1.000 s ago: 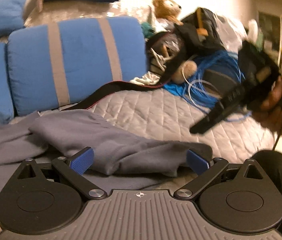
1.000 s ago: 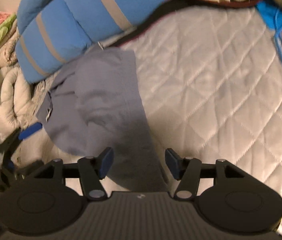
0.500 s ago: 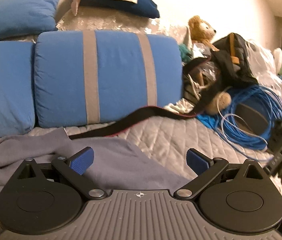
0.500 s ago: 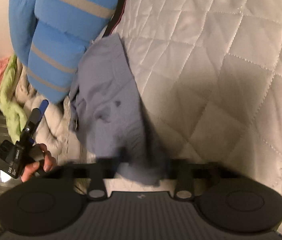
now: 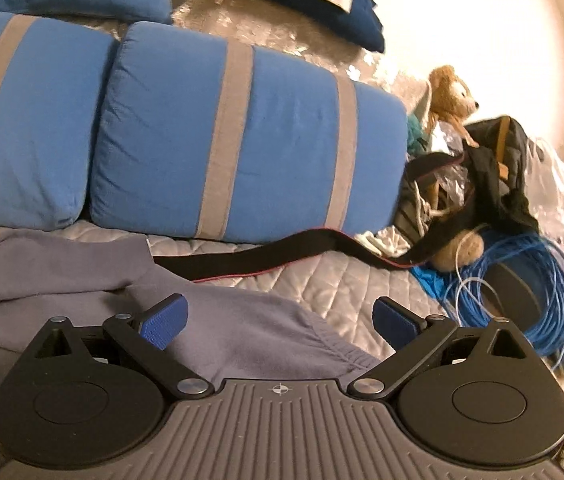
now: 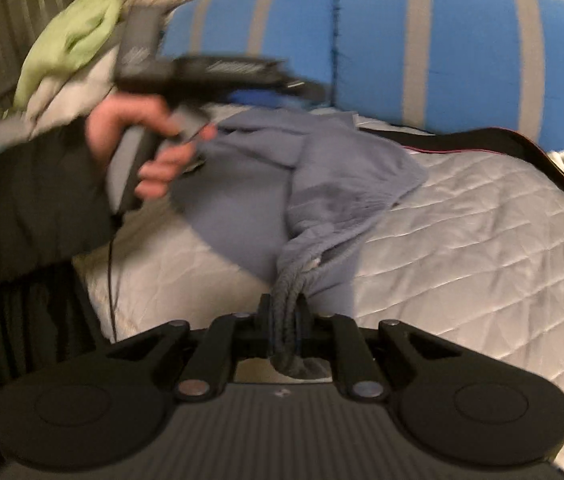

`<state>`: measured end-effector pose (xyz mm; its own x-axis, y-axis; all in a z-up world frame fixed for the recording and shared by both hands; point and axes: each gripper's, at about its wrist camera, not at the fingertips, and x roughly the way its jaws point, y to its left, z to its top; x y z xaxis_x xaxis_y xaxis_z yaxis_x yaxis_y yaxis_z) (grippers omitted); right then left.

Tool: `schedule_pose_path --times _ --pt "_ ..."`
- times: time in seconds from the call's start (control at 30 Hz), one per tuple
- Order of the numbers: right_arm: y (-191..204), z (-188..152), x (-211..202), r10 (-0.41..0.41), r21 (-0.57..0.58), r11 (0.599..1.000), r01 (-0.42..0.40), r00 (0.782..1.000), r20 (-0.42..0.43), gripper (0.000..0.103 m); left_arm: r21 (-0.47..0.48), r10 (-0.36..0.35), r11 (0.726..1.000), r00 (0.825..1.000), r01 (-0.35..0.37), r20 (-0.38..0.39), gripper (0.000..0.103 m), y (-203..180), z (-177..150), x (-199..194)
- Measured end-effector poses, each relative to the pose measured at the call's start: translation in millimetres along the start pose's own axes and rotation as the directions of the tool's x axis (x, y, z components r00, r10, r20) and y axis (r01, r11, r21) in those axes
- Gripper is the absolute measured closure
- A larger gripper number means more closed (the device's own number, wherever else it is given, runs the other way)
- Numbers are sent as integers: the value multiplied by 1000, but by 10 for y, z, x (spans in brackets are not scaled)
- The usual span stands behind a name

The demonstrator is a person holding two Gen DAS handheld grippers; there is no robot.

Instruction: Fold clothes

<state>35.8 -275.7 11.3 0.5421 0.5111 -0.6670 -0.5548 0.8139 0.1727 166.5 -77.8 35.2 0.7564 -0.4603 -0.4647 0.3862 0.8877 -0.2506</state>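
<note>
Right wrist view: right gripper (image 6: 286,320) clenched on bunched hem of grey garment (image 6: 334,184), left gripper (image 5: 279,318) spread, empty; risk of lopsided drag, creasing across quilt (image 6: 482,240).

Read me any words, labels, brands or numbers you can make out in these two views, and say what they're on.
None can be read.
Pale printing on the black body of the left claw: too blurred to read.
Small crosshair mark on the ribbed grey camera mount: a symbol, no letters.

Blue striped cushions (image 5: 241,140), a teddy bear (image 5: 452,96) and coiled blue cable (image 5: 538,280) on the quilt (image 6: 482,240).
</note>
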Motion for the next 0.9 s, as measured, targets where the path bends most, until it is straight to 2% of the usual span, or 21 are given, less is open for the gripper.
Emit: schedule_pose_path --times 0.17,0.27,0.33,0.37,0.47,0.6,0.67,0.83,0.87,0.9 --pt "56 -151 24 17 6 1000 -17 1000 -11 92 62 -53 996 996 57 -70 3 -243 10 187" --pt "42 -166 48 23 32 999 -23 1000 0 92 155 -27 987 992 46 -121 4 -481 38 433" --pt "34 -180 65 26 43 999 -26 1000 4 92 218 2 975 988 32 -153 9 -616 40 621" --pt "27 -191 66 27 47 999 -27 1000 6 92 261 16 965 986 29 -169 9 -684 37 714" --pt "-27 -229 40 31 74 997 -32 999 14 92 411 75 911 975 19 -209 10 -804 38 949" --pt "-118 -278 25 40 116 992 -42 999 20 92 459 49 882 948 107 -315 12 -615 145 1180" --pt "-151 -298 29 47 129 990 -49 999 20 92 437 15 885 928 162 -372 13 -464 199 1275" --pt "-238 -332 29 56 171 983 -60 998 25 92 415 34 893 892 176 -450 15 -151 234 1550" --pt "-262 -339 24 55 185 981 -59 998 28 92 410 43 896 883 173 -467 19 -104 223 1607" --pt "-285 -347 10 49 197 979 -55 998 33 92 403 45 898 874 177 -483 40 -61 210 1654"
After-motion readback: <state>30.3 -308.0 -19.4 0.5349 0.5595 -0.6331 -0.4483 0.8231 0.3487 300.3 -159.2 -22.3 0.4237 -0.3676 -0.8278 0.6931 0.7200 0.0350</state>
